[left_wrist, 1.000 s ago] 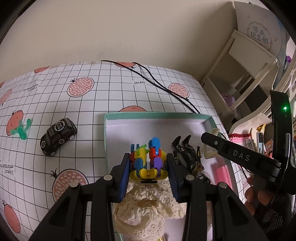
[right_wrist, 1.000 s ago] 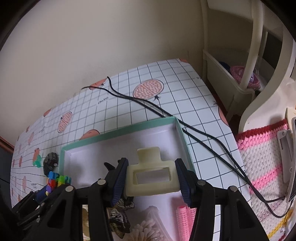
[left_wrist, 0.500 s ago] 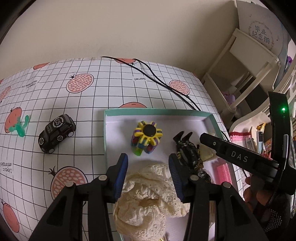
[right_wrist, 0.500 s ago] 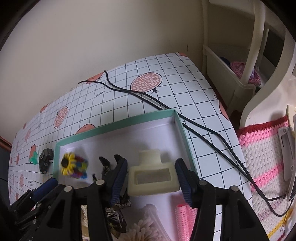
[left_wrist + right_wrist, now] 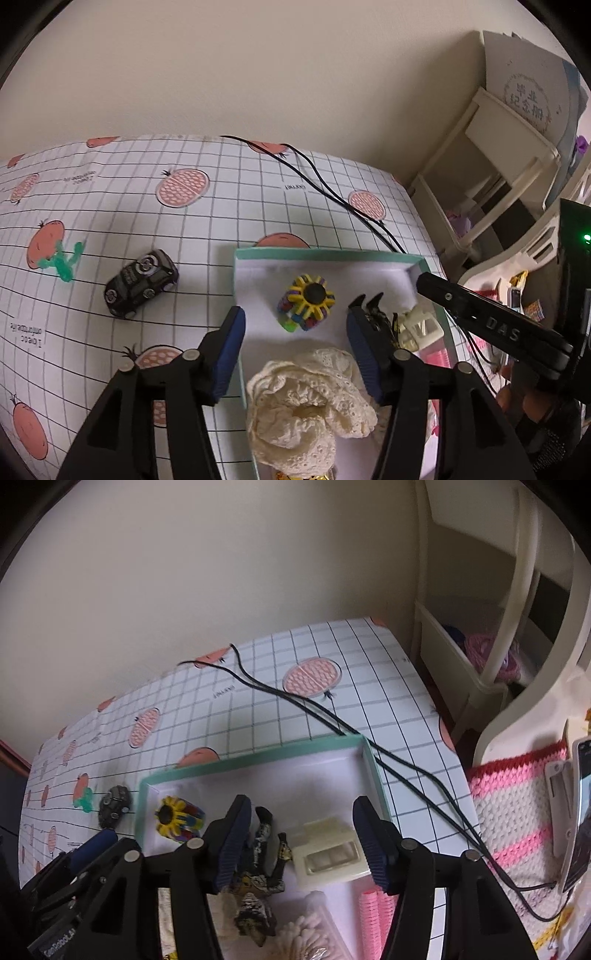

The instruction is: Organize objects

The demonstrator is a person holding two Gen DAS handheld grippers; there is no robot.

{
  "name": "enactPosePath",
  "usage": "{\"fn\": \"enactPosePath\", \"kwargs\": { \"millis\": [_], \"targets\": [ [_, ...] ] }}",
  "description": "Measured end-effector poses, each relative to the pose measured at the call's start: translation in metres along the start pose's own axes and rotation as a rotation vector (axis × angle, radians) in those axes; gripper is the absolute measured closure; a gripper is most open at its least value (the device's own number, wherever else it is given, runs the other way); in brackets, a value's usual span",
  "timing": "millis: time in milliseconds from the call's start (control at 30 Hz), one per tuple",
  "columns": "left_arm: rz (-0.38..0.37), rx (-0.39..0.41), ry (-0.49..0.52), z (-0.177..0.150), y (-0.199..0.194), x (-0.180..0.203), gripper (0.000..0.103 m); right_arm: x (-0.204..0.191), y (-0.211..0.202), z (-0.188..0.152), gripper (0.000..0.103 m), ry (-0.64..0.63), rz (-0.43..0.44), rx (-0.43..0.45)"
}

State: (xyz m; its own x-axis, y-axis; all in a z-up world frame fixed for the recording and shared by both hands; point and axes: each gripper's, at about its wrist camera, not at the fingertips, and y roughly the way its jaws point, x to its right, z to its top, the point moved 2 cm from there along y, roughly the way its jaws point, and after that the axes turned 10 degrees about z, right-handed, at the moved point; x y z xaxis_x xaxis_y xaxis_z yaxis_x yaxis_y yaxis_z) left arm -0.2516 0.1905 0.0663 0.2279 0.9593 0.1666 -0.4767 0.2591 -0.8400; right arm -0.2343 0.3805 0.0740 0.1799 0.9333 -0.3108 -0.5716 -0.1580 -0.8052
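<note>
Both drops logged: my left gripper (image 5: 295, 343) and right gripper (image 5: 301, 834) have just been opening, now empty; gear toy (image 5: 306, 307) and clip (image 5: 330, 856) rest inside the box (image 5: 255, 757); car (image 5: 141, 282) remains outside it.

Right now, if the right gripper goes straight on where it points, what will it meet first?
Most likely the cream hair clip, lying in the tray between the open fingers of the right gripper. Depth is hard to judge.

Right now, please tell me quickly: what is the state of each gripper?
Left gripper: open, jaws just opened, holding nothing; the colorful toy lies released in the box.
Right gripper: open, jaws just opened; the cream clip lies free between them.
</note>
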Motion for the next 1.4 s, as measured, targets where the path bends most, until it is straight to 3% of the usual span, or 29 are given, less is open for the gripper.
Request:
{"fn": "enactPosePath", "kwargs": {
  "millis": [333,467,633,1033,1100,1400],
  "targets": [
    [0.089,-0.002,-0.056,0.001,0.002,-0.018,0.037,-0.017,-0.004,0.003,0.021,-0.059,0.009,0.007],
    [0.124,0.000,-0.095,0.001,0.003,-0.030,0.024,-0.017,-0.002,0.002,0.014,-0.063,0.009,0.003],
    [0.162,-0.002,-0.126,0.001,0.003,-0.040,0.023,-0.020,0.000,0.002,0.004,-0.078,0.007,0.001],
    [0.222,-0.005,-0.156,0.000,0.008,-0.055,0.013,-0.026,0.005,-0.001,0.000,-0.112,0.004,-0.005],
    [0.233,0.003,-0.154,0.000,0.008,-0.058,0.004,-0.028,0.006,-0.002,0.000,-0.117,0.004,-0.005],
    [0.255,0.034,-0.146,0.003,0.003,-0.070,0.004,-0.032,0.011,-0.003,0.000,-0.125,0.004,-0.017]
  ]
}}
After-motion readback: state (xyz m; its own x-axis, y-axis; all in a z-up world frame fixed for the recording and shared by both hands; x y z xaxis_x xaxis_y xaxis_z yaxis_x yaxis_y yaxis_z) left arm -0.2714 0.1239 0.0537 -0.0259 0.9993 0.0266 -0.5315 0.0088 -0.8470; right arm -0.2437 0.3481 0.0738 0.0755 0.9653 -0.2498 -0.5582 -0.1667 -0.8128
